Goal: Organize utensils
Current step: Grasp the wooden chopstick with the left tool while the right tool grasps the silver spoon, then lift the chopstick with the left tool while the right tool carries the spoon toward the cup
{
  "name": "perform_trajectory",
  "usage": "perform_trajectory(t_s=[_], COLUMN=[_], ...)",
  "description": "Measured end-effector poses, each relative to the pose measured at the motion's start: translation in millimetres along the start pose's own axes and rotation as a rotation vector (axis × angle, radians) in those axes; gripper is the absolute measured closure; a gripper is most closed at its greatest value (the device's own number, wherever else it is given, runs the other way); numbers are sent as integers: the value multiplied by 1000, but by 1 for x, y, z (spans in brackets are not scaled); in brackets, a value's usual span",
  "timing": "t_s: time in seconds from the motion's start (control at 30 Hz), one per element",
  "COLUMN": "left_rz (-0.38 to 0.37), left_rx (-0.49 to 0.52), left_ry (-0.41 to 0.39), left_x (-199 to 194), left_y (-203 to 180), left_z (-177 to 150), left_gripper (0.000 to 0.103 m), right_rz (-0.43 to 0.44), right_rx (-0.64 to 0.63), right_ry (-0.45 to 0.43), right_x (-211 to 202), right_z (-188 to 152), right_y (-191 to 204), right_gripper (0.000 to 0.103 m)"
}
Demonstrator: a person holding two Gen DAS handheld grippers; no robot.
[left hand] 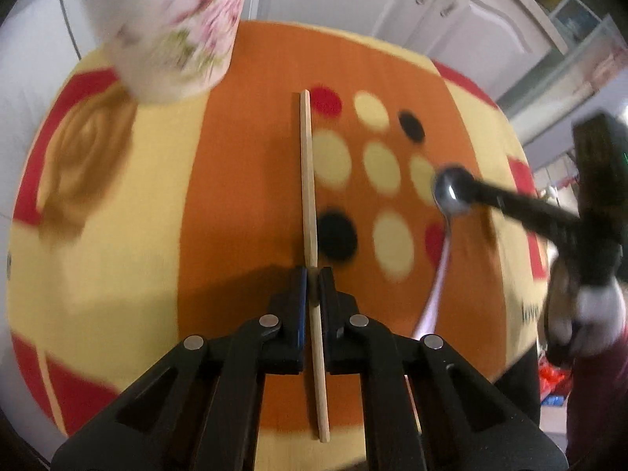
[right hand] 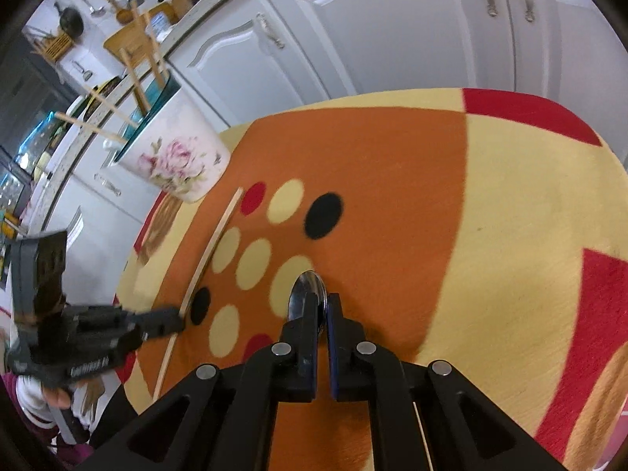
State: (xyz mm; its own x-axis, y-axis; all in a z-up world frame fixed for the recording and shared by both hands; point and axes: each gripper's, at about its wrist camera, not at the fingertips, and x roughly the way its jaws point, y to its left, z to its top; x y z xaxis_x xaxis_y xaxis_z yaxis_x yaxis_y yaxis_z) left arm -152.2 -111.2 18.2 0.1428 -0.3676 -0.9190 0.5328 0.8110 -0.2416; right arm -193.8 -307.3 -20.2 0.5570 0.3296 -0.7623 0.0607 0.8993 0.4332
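My left gripper (left hand: pixel 313 274) is shut on a wooden chopstick (left hand: pixel 309 180) that points ahead over the patterned cloth. It also shows in the right wrist view (right hand: pixel 178 320), with the chopstick (right hand: pixel 214 247). My right gripper (right hand: pixel 322 302) is shut on a metal spoon (right hand: pixel 304 290), its bowl sticking out past the fingertips. In the left wrist view the right gripper (left hand: pixel 471 192) holds the spoon (left hand: pixel 451 192), handle hanging down. A white floral holder (left hand: pixel 172 35) stands at the far left; in the right wrist view the holder (right hand: pixel 176 161) has several chopsticks in it.
The table is covered by an orange, yellow and red cloth with dots (right hand: pixel 392 180). White cabinet doors (right hand: pixel 353 31) stand behind the table. Kitchen tools hang on the far wall (right hand: pixel 86 0).
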Motion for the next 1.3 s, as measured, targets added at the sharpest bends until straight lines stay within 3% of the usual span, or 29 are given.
perform_trajectory(t_s=[0.2, 0.27, 0.4, 0.63, 0.73, 0.77, 0.83, 0.87, 0.97, 1.03, 1.3], left_rz=[0, 7, -19, 73, 112, 119, 137, 121, 21, -7, -73], left_rx=[23, 8, 10, 94, 139, 159, 195, 194, 99, 66, 52], left_ry=[25, 8, -56, -76, -34, -64, -66, -62, -39, -53, -213], left_x=[-11, -13, -16, 7, 25, 25, 26, 26, 19, 6, -72], left_y=[-1, 2, -1, -11, -15, -18, -22, -21, -8, 2, 9], left_z=[-16, -5, 23, 64, 71, 72, 73, 73, 75, 73, 62], left_gripper=[96, 91, 68, 67, 68, 72, 95, 97, 98, 99, 99], right_rz=[3, 11, 15, 27, 52, 68, 98, 95, 82, 95, 55], right_rx=[-10, 14, 26, 31, 50, 62, 70, 64, 49, 49, -45], right_ry=[15, 18, 10, 11, 18, 22, 33, 31, 28, 16, -46], right_x=[4, 5, 3, 3, 4, 5, 7, 8, 5, -2, -29], right_z=[-5, -6, -8, -7, -7, -7, -6, -6, -3, -1, 15], right_y=[5, 3, 0, -1, -4, -5, -5, -3, 3, 6, 37], right_gripper=[99, 98, 97, 97, 97, 97, 97, 97, 98, 98, 99])
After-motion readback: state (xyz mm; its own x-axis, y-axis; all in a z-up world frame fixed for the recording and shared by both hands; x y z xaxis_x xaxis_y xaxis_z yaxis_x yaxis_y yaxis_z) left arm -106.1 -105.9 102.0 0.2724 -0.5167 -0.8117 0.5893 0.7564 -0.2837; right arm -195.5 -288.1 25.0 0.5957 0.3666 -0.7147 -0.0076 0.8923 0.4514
